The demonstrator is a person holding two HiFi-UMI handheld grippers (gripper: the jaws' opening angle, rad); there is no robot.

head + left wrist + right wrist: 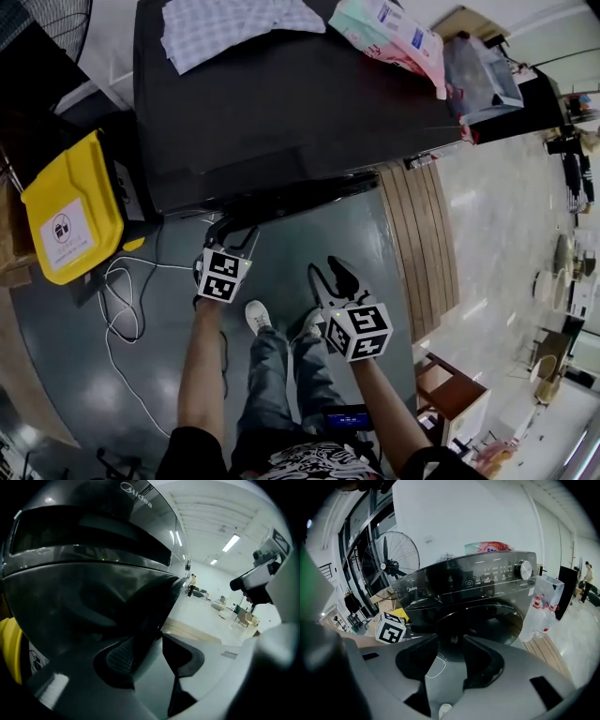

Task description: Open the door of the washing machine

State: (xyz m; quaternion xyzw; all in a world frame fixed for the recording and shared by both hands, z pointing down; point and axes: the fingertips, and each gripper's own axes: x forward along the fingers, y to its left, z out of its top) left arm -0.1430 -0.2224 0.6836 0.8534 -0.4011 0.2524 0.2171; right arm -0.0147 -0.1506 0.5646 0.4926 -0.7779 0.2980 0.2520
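Our left gripper [145, 643] has its jaws wide apart. The dark rim of the door [487, 623] runs between them, close by the left pad [117, 656]. We cannot tell if that pad touches it. The other jaw is clear of it.

Our right gripper [450, 639] has its jaws partly apart, with nothing between them. It hangs in the air, back from the washing machine [281, 103], and points at the round door. The door is on the front of the black machine, under the row of buttons and the knob [525, 569], and it looks closed.

We stand on a smooth grey floor [66, 375]. Wooden boards [417, 244] lie just beside the machine on its right. The room is big and bright, with white walls and long lights [232, 542] on the ceiling.

A checked cloth [234, 28] and a pink and green pack [394, 33] lie on top of the machine. A clear bag of bottles [543, 606] stands at its right side. A yellow bin [70, 211] stands near its left side, and a white cable [122, 309] curls on the floor next to the bin. A big fan [393, 564] stands behind the machine on the left. Our white shoe [258, 316] is on the floor below the grippers. Nothing sits between the right gripper and the door.
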